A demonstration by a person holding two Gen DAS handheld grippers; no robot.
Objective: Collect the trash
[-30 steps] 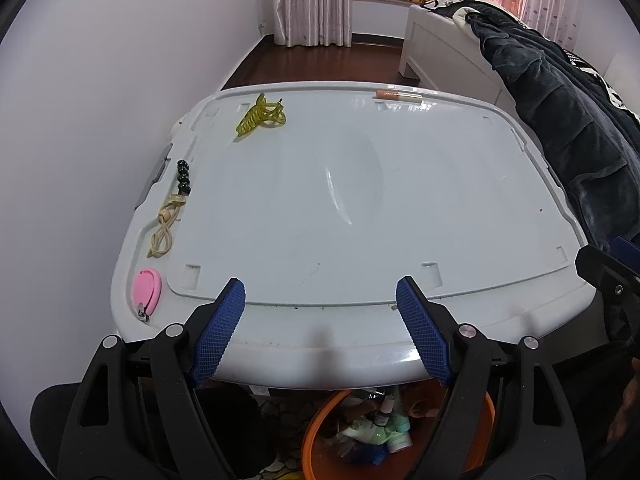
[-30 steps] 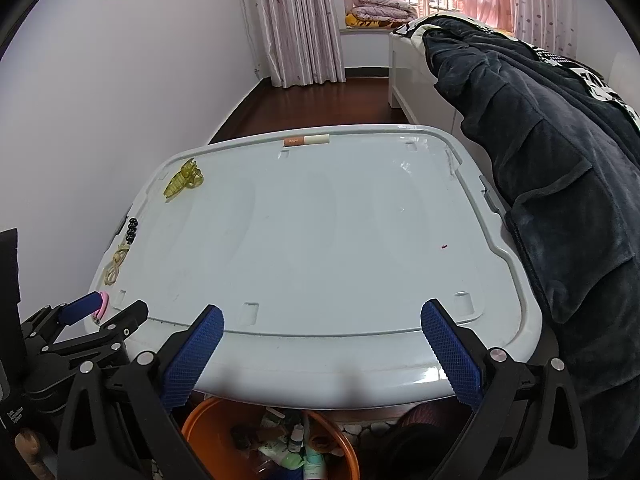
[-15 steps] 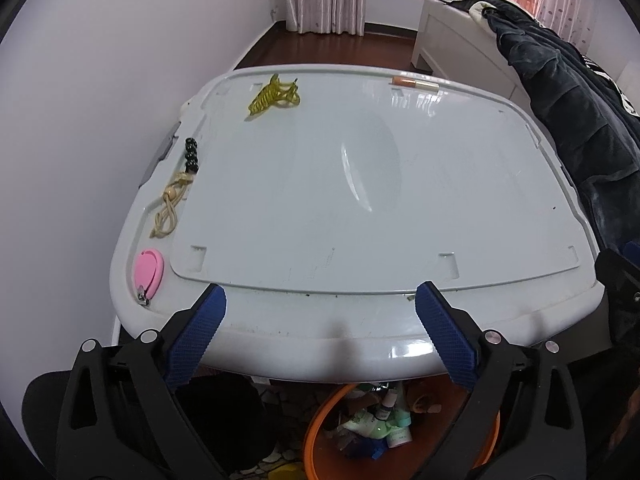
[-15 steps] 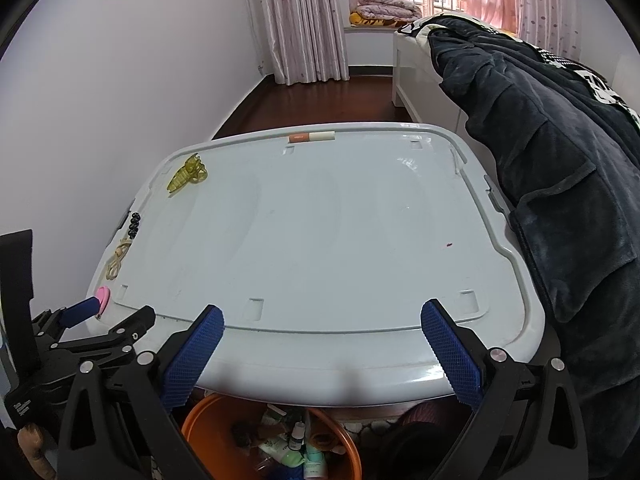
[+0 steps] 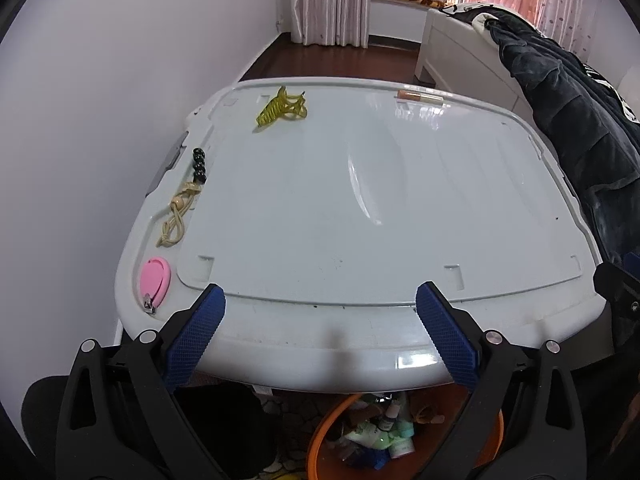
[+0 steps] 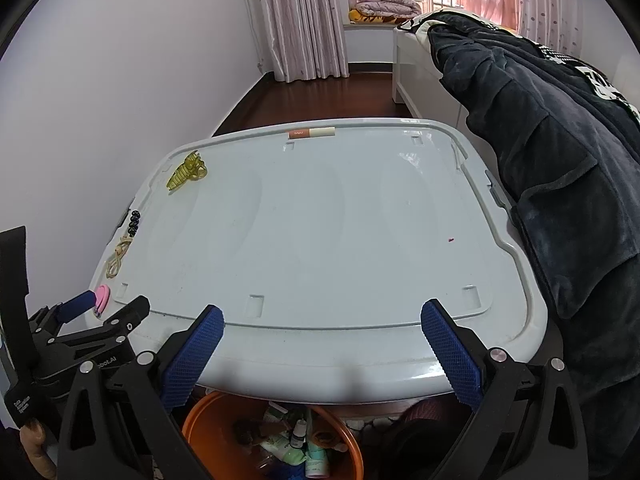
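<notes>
The round orange plastic bin (image 5: 320,432) already holds trash, both the left gripper (image 5: 320,312) and right gripper (image 6: 322,330) gape wide and empty, and the yellow plastic hair claw (image 5: 282,107), orange-and-white tube (image 6: 311,133) and pink oval nail clipper (image 5: 155,278) remain on the pale grey plastic lid surface (image 5: 360,208).

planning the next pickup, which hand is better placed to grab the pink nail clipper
Left. The pink nail clipper lies just beyond the open left gripper, beside its left finger; the right gripper sits further across the white lid.

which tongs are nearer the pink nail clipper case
Left. The left tongs hang open just beside the pink nail clipper case at the lid's near left corner; the right tongs sit further right, the left ones between.
</notes>
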